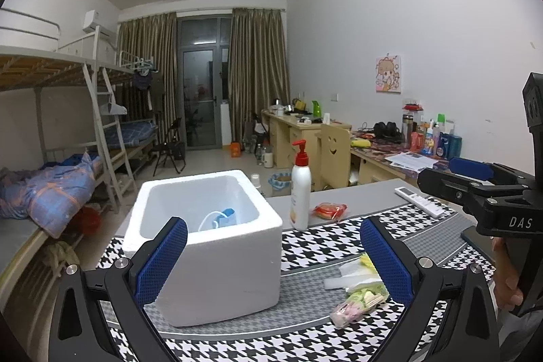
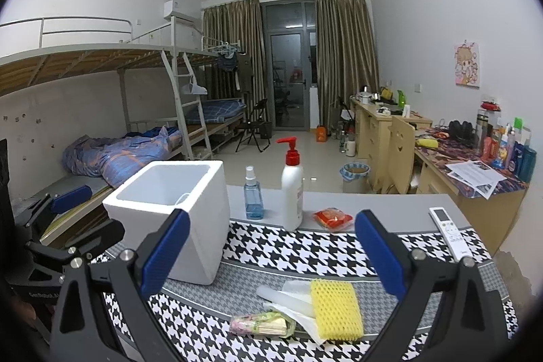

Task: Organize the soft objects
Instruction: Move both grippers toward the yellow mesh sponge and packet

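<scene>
Left view
Left gripper [image 1: 273, 255]: wide apart, holding nothing.
Box [image 1: 217, 246]: white, on the mat [image 1: 315, 243], with a small blue thing [image 1: 225, 215] inside.
Soft pile [image 1: 359, 290]: on the mat, right of the box.

Right view
Right gripper [image 2: 271, 255]: wide apart, holding nothing.
Sponge [image 2: 336, 307]: yellow, on the mat near the tissue [image 2: 298, 290] and packet [image 2: 261, 324].
Bottle [image 2: 292, 189]: stands behind, right of the box.
</scene>
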